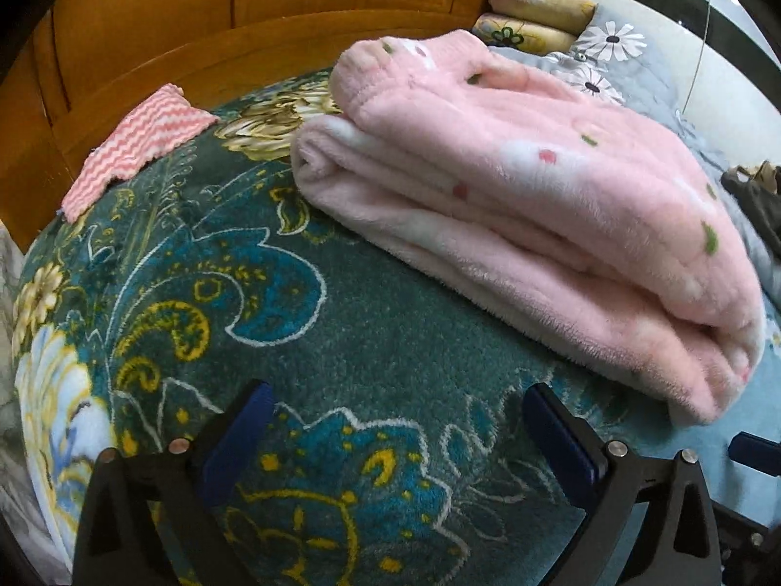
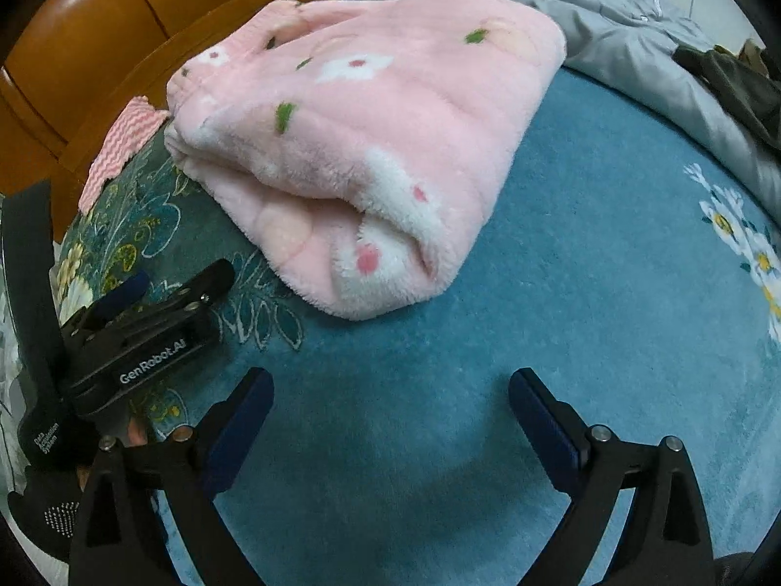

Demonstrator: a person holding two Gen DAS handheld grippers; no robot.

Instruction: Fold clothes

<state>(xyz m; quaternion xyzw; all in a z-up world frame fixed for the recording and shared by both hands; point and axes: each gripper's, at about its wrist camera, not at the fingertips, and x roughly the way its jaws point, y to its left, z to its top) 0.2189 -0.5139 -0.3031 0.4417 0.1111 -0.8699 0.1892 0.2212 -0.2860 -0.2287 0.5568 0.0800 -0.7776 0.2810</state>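
Observation:
A pink fleece garment (image 1: 512, 205) with white flowers and green and pink dots lies folded in a thick bundle on the teal patterned blanket (image 1: 302, 342). It also shows in the right wrist view (image 2: 351, 146). My left gripper (image 1: 395, 420) is open and empty, hovering over the blanket just in front of the bundle's near edge. My right gripper (image 2: 390, 405) is open and empty, a short way in front of the bundle's folded end. The left gripper (image 2: 161, 303) also shows at the left of the right wrist view.
A pink-and-white zigzag cloth (image 1: 136, 146) lies at the blanket's far left edge by the wooden headboard (image 1: 195, 24). A grey floral quilt (image 2: 625, 24) and a dark garment (image 2: 732, 83) lie at the right. Rolled pillows (image 1: 537, 14) sit at the back.

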